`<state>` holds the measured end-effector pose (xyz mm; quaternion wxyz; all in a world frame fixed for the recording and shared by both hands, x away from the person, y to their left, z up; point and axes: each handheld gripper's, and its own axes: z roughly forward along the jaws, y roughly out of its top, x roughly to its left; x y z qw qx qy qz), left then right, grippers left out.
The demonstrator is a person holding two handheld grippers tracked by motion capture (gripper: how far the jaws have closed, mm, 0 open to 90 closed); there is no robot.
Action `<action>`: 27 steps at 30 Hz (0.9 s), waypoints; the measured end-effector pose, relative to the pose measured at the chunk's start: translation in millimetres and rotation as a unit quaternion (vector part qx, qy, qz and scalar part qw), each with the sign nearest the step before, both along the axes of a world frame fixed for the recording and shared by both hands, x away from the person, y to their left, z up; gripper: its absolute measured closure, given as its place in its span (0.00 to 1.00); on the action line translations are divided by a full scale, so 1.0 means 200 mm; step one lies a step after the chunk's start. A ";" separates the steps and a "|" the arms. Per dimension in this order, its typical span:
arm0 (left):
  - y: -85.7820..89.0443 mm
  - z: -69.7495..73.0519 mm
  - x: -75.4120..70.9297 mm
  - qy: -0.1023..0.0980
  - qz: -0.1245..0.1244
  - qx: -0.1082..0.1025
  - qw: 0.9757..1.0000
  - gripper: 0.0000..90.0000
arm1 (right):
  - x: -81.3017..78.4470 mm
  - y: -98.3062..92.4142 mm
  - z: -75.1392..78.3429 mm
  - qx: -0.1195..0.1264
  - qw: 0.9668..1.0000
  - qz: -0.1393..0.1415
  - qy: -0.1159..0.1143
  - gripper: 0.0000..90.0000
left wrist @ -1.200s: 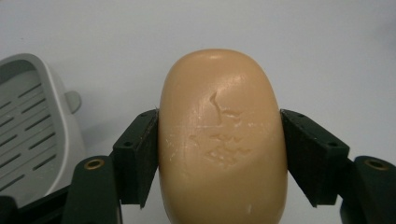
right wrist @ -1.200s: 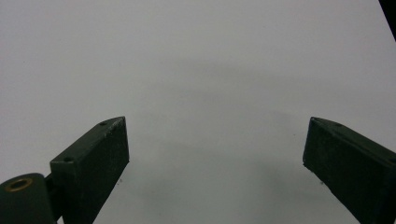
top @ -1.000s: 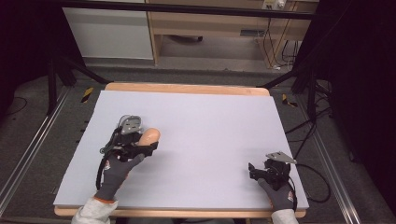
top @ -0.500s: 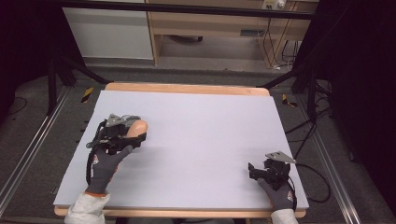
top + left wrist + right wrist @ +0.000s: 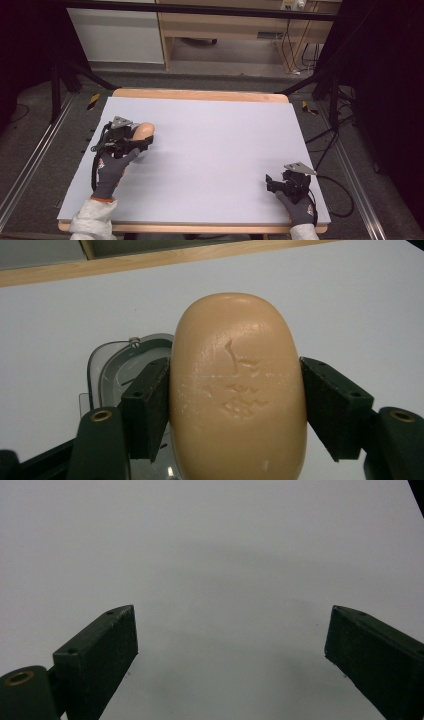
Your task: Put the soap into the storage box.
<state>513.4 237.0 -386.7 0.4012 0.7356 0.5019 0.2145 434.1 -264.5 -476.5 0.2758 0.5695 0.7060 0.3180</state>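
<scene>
Table [image 5: 210, 150] with pale top, left gripper [image 5: 235, 405] at its left side clamped on tan oval bread roll [image 5: 237, 385], clear dish [image 5: 107, 370] just behind, right gripper [image 5: 230, 650] near front right, jaws wide apart, holding nothing.

Tan, smooth, oval lump [image 5: 237, 390], rounded like a potato or a bread roll; its upper face carries shallow nicks and a fine crack. It sits clamped between the two black jaws of the left gripper [image 5: 131, 140], each pad pressed against one of its long sides, its rounded end projecting past them. It is over the left part of the pale table top [image 5: 215, 135], with a clear lidded container [image 5: 117, 370] just beneath it.
</scene>
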 end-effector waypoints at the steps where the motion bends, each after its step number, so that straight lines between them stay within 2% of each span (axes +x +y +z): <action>1: 0.01 -0.01 0.02 0.003 0.002 0.000 1.000 0.35 | 0.00 0.00 0.00 0.000 1.000 0.000 0.000 0.08; 11: 0.07 -0.07 0.11 0.011 0.025 0.001 1.000 0.35 | 0.00 0.00 0.00 0.000 1.000 -0.001 0.001 0.08; 27: 0.10 -0.17 0.15 0.029 0.039 0.019 0.999 0.35 | 0.00 0.01 0.00 0.001 1.000 -0.002 0.003 0.08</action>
